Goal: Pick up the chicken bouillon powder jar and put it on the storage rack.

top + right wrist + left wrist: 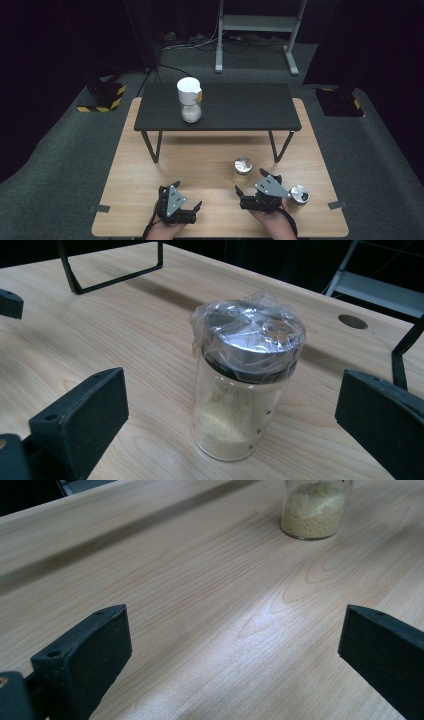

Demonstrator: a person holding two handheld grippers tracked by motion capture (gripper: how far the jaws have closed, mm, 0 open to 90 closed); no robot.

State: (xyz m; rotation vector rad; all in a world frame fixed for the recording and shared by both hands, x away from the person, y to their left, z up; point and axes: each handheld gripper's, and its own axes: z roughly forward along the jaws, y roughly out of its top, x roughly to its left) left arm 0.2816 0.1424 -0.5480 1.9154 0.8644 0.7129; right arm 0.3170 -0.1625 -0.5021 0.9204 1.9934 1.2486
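Observation:
A small glass jar with a metal lid stands on the wooden table, holding pale yellow grains. In the right gripper view the jar has clear plastic film over its lid and sits ahead between the wide-apart jaws, untouched. My right gripper is open just in front of it. My left gripper is open over bare wood at the near left. In the left gripper view, the left gripper has the jar's lower part farther off at the upper right.
A low black shelf stands across the table's far half, bearing a white-capped jar. A second metal-lidded jar sits right of my right hand. The shelf's legs and a cable hole lie beyond the jar.

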